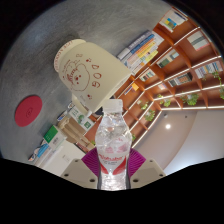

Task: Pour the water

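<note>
- The tall wooden bookshelves (178, 62) and the white ceiling (80, 25) fill the tilted view, with no cup or receiving vessel in sight; pouring now would likely spill water on whatever lies below.
- The clear plastic water bottle with a pink label and white cap (113, 140) sits between the fingers of the tongs (113, 165), held aloft; the purple pads (92, 160) appear to press its lower body on both sides.
- The grip is low on a soft, rounded bottle, so tipping could let it swing or slip out.
- The cap looks closed; I judge no water flows until it is removed.
</note>
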The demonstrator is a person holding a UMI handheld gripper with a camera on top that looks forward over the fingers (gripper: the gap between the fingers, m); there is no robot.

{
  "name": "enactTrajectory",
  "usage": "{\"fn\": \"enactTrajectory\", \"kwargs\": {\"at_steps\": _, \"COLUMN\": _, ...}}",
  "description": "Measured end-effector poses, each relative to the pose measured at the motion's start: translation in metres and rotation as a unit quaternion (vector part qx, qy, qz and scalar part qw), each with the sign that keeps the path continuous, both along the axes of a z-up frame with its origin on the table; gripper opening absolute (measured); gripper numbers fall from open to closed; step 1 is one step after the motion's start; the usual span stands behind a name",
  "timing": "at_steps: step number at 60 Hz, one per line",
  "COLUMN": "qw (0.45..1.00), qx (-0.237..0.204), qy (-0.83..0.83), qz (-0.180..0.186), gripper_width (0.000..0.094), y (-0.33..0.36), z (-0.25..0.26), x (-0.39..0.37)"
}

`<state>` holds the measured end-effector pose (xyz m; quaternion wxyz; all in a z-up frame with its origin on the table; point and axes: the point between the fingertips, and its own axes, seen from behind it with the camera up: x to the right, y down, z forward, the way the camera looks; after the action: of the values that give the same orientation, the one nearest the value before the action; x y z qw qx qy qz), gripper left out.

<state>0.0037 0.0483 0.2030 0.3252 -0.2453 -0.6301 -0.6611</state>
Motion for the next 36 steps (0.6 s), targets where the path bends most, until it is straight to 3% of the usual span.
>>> {"fn": "enactTrajectory", "kwargs": {"at_steps": 11, "qw": 0.991, "qx": -0.025, "qy": 0.130, "qz": -0.001, "gripper_width": 0.0351, "y": -0.005, "z": 0.000, "x": 0.005}}
{"fn": "enactTrajectory", "kwargs": {"at_steps": 20, "qw": 0.933, "qx": -0.053, "qy": 0.355, "qz": 0.010, "gripper_width": 0.0352, "y": -0.015, "z": 0.014, "x": 0.014}}
{"fn": "enactTrajectory", "kwargs": {"at_steps": 29, "qw": 0.811, "qx": -0.101, "qy": 0.576, "qz": 0.015, "gripper_width": 0.0350, "y": -0.017, "z": 0.010, "x": 0.025}}
{"fn": "enactTrajectory", "kwargs": {"at_steps": 36, "qw": 0.667, "qx": -0.149, "qy": 0.729, "qz": 0.020, "gripper_width": 0.0351, "y": -0.016, "z": -0.007, "x": 0.024}}
